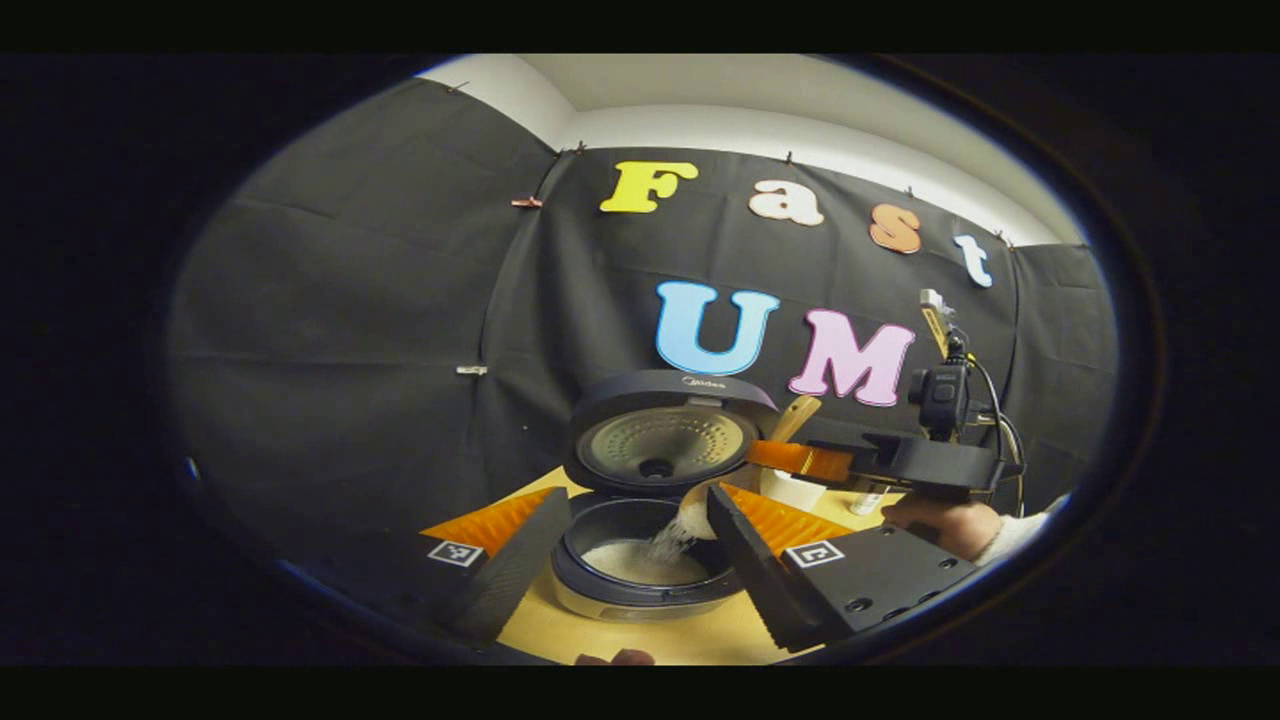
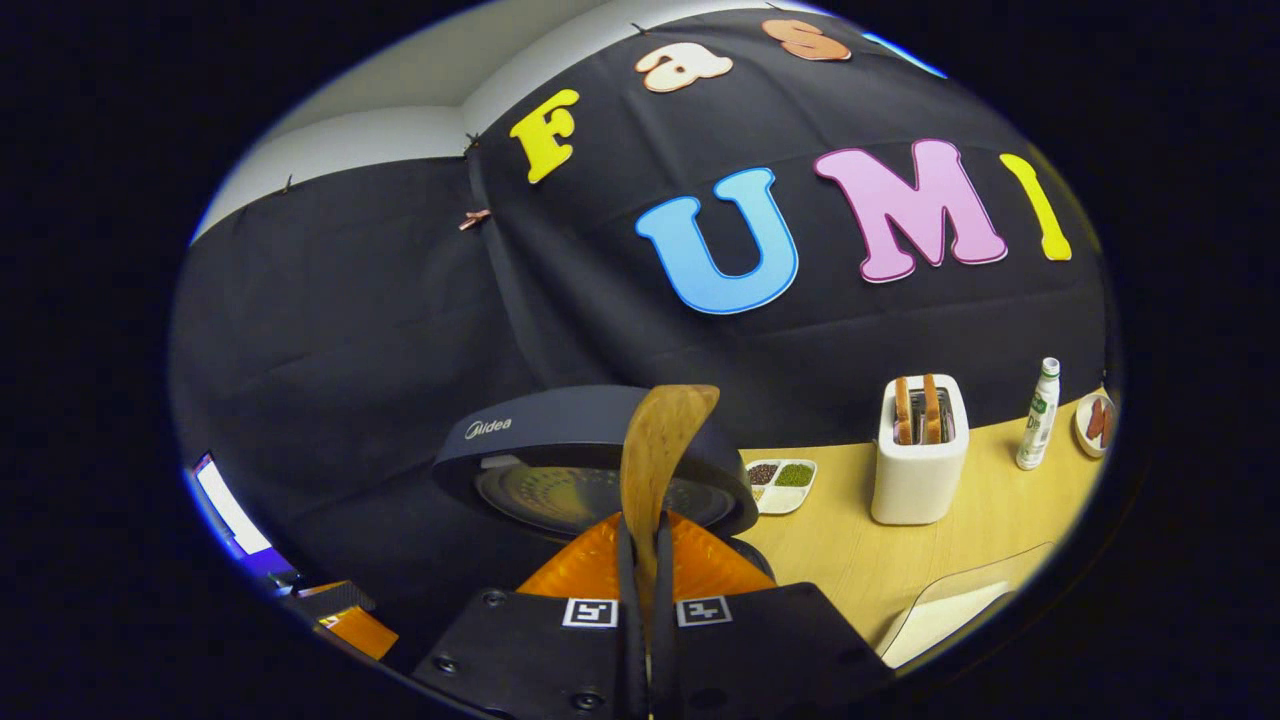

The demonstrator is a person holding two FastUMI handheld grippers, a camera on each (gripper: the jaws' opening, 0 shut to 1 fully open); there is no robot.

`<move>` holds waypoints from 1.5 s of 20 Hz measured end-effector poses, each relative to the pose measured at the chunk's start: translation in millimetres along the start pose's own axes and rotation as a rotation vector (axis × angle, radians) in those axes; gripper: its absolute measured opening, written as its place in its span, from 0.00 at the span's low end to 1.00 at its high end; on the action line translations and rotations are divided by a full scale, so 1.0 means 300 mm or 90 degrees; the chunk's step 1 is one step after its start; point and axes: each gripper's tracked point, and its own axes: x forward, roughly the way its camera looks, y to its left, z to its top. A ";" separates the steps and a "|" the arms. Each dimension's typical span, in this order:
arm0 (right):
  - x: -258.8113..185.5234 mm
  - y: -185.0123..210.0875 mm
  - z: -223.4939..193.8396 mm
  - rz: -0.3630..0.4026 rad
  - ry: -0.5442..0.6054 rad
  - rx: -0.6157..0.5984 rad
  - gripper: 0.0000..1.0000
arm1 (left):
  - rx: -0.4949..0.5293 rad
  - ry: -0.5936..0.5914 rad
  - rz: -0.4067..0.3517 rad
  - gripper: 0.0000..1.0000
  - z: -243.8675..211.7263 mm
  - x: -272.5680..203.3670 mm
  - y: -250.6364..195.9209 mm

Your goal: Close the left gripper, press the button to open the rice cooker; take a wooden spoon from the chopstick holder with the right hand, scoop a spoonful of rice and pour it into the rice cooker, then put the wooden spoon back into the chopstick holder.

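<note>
My right gripper (image 1: pixel 800 462) clamps the wooden spoon (image 2: pixel 660 450), tipped so rice (image 1: pixel 668 545) pours into the open rice cooker (image 1: pixel 645 560) on the worktop (image 2: pixel 900 560); my left gripper (image 1: pixel 625 545) waits unclenched.

Tilted wooden spoon (image 1: pixel 700 515) over open rice cooker (image 1: pixel 645 560)

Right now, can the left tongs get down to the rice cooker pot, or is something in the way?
Probably yes, though not cleanly. The left tongs hang open in front of the rice cooker, lid up. But the right tongs hold the wooden spoon over the pot's right rim, pouring rice; the left side looks free.
</note>
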 end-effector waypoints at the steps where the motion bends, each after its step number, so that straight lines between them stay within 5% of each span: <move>1: -0.004 0.005 0.000 0.003 -0.002 -0.013 0.07 | 0.000 0.001 0.001 0.98 -0.003 -0.003 0.004; 8: -0.020 0.056 -0.037 0.060 -0.015 -0.158 0.07 | -0.006 0.014 0.003 0.98 -0.044 -0.014 0.007; 11: -0.009 0.058 -0.076 0.083 -0.009 -0.237 0.06 | 0.000 0.021 0.006 0.90 -0.068 -0.018 0.007; 22: -0.038 0.103 -0.097 0.135 -0.030 -0.398 0.06 | -0.010 0.040 0.007 0.94 -0.115 -0.020 -0.004; 26: -0.045 0.105 -0.106 0.135 -0.022 -0.397 0.06 | -0.009 0.042 0.006 0.94 -0.117 -0.010 -0.014; 30: -0.049 0.081 -0.104 0.112 0.021 -0.289 0.07 | -0.006 0.036 0.009 0.94 -0.105 -0.017 -0.021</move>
